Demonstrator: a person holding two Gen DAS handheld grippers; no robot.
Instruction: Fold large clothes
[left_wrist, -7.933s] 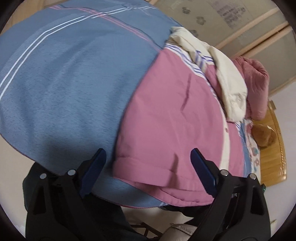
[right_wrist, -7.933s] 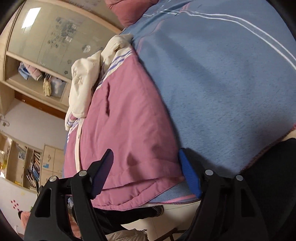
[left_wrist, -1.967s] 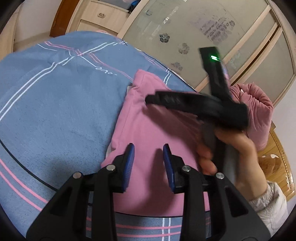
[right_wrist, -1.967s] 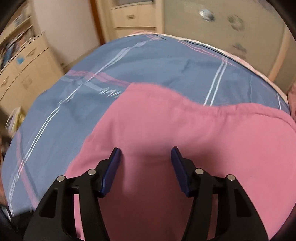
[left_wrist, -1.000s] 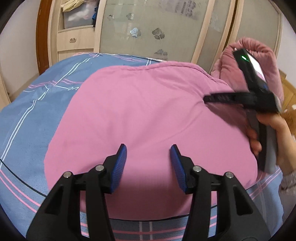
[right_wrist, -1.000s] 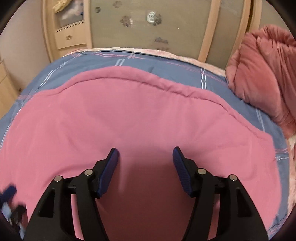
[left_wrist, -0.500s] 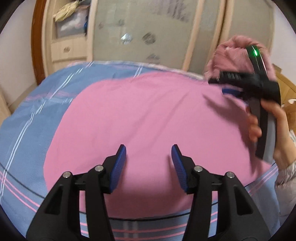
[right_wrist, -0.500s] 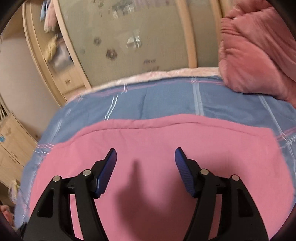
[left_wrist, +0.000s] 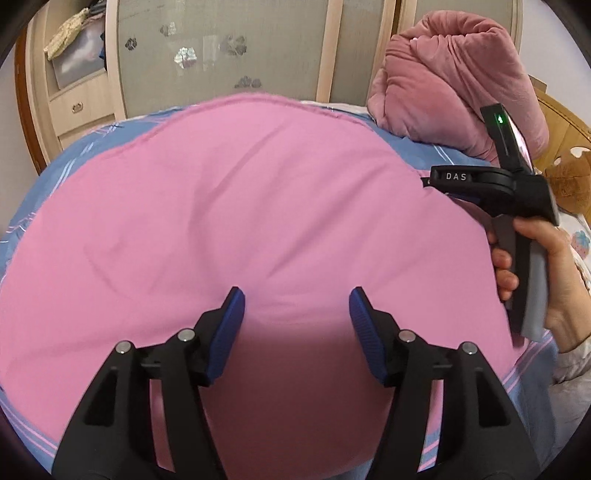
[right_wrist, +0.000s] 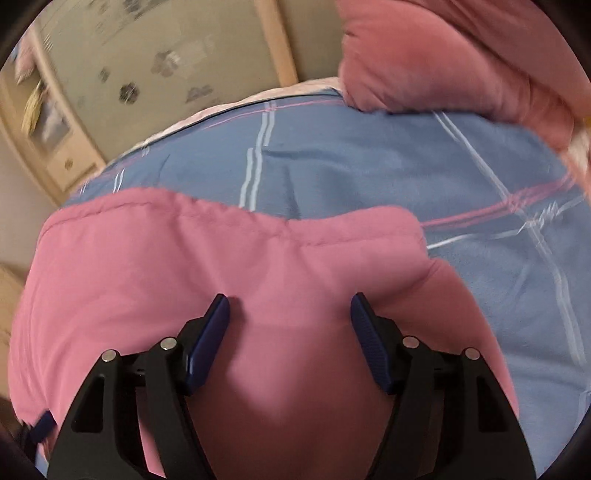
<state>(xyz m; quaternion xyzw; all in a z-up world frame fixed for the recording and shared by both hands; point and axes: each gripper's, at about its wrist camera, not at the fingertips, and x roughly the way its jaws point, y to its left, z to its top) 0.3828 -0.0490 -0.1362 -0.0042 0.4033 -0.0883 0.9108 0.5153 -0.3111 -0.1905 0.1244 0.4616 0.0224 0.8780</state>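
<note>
The pink garment (left_wrist: 258, 221) lies spread flat on the blue bed (right_wrist: 369, 158). It looks soft, light and floppy, so grab it at an edge or corner. The left gripper (left_wrist: 295, 314), its jaws just widened, and the right gripper (right_wrist: 290, 317) both gape over it, holding nothing

- One pink garment (left_wrist: 258, 206) spread on one blue plaid bedcover (right_wrist: 369, 162)
- Two grippers: left gripper (left_wrist: 295, 310), right gripper (right_wrist: 290, 314)
- One rolled dusty-pink quilt (left_wrist: 447, 77)
- One hand (left_wrist: 546, 273)
</note>
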